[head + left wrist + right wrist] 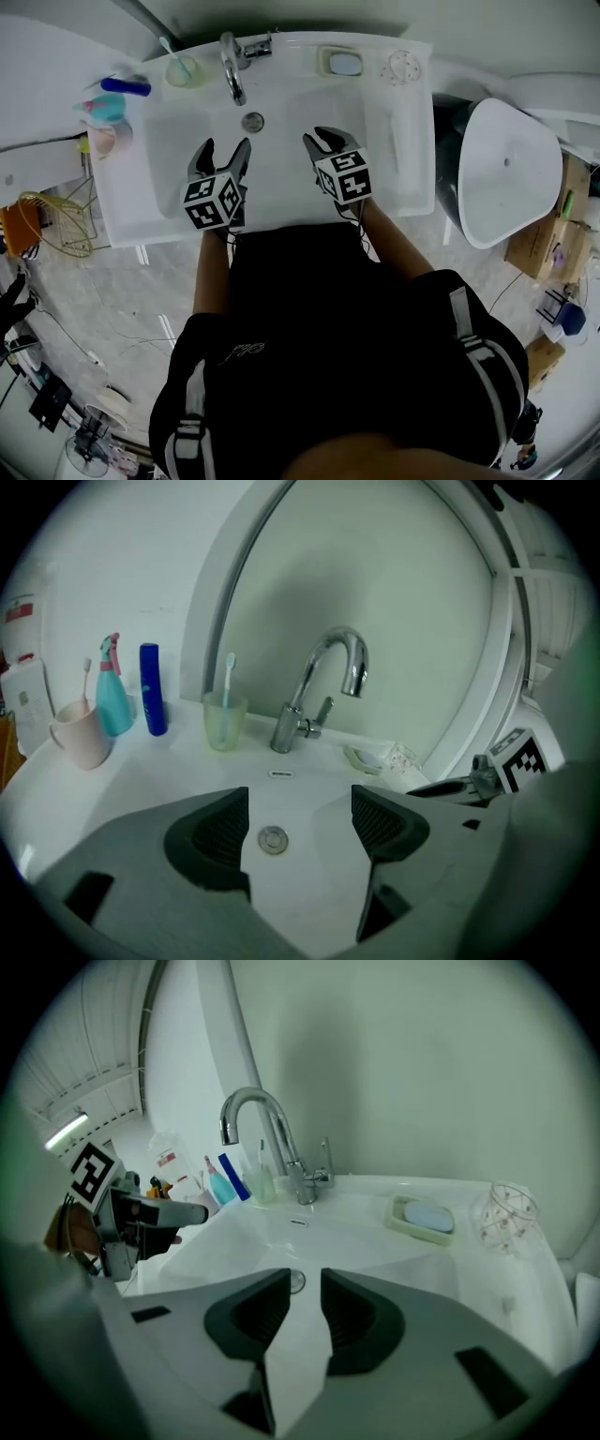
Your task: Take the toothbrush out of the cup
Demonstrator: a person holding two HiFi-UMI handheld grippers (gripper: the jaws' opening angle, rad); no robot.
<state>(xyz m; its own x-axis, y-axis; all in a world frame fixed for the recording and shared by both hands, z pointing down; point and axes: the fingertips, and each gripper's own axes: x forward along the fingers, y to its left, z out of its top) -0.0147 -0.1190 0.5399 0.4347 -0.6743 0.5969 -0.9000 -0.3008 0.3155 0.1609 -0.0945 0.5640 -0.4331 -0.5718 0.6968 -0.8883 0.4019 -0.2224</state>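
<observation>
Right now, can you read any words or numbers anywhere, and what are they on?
Nothing here can be read clearly.
Shirt: pale print, too blurred to read.
Red label on the wall: too small to read.
Left cube and right cube: black-and-white square patterns, no letters.
Blue bottle: no print shows.
</observation>
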